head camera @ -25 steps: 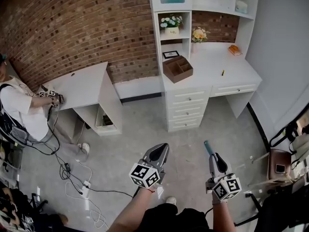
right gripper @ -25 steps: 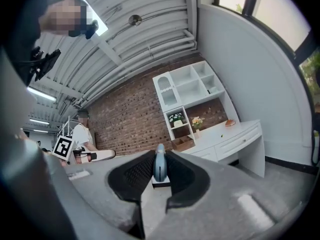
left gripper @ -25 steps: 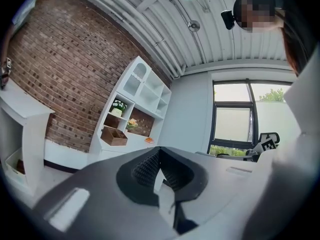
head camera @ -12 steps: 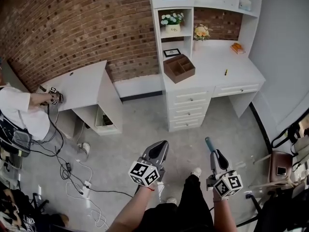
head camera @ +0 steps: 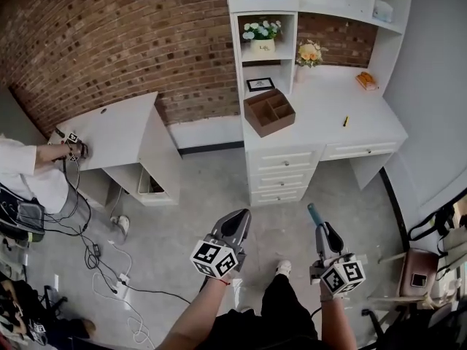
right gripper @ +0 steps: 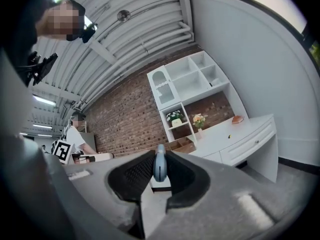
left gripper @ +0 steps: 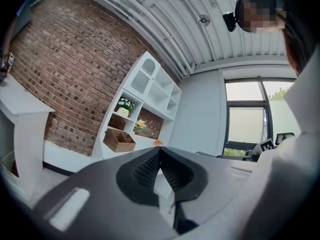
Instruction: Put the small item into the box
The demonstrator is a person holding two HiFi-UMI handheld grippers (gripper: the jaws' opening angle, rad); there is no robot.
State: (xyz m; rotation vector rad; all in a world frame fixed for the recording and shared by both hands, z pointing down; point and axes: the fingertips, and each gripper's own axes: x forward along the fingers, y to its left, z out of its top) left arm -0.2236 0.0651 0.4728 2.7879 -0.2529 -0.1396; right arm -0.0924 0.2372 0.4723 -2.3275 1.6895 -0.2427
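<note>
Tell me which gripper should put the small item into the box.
Right. The right gripper is shut on the small blue item; the left gripper is shut and empty.

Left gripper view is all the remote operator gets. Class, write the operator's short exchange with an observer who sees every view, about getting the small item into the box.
Operator: My left gripper is shut on nothing. Who has the item?
Observer: The right gripper is shut on a small blue item, which sticks out past its fingers.
Operator: Where are we relative to the wooden box?
Observer: In the head view, both grippers are over the grey floor, short of the white desk where the box stands.
</note>
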